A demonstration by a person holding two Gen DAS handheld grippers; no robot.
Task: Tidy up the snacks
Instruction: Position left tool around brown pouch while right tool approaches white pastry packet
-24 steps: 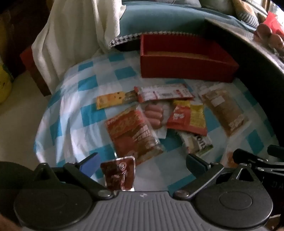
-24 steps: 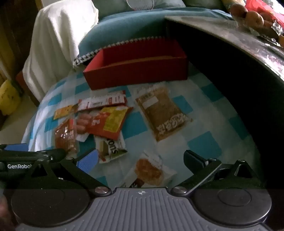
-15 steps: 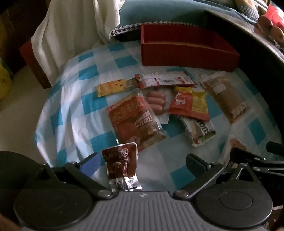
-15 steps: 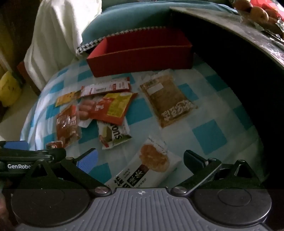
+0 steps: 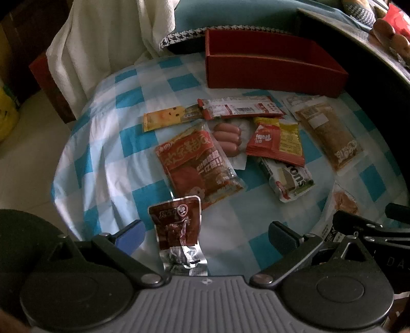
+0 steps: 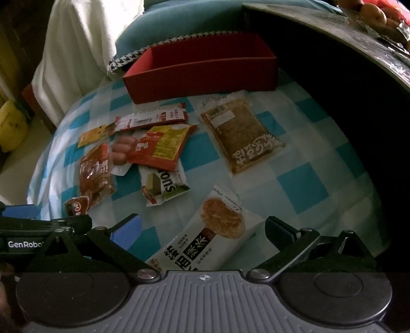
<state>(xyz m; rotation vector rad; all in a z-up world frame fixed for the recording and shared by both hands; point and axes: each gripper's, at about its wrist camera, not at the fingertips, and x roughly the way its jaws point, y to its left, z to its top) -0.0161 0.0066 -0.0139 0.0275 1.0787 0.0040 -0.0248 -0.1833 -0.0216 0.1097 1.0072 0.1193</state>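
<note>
Several snack packets lie on a blue-and-white checked cloth [image 5: 107, 164]. A red open box [image 5: 269, 64] stands at the far side, also seen as the red box [image 6: 202, 69] in the right wrist view. My left gripper [image 5: 205, 234] is open above a small dark brown packet [image 5: 178, 230] that lies flat between its fingers, untouched. My right gripper [image 6: 202, 229] is open over a white packet with a round cracker picture [image 6: 212, 230]. Further off lie a large red packet [image 5: 197, 164], small sausages [image 5: 228, 135], a red-yellow packet [image 6: 161, 146] and a long brown packet [image 6: 241, 133].
A white cloth [image 5: 107, 38] hangs over a seat at the back left beside a teal cushion [image 5: 230, 15]. A dark round tabletop [image 6: 358, 46] with fruit rises on the right. The cloth's left edge drops to a pale floor [image 5: 23, 143].
Both grippers have pulled back and risen, so the packets appear farther up in view. The dark brown packet and the white cracker packet now show more fully between the fingers.
</note>
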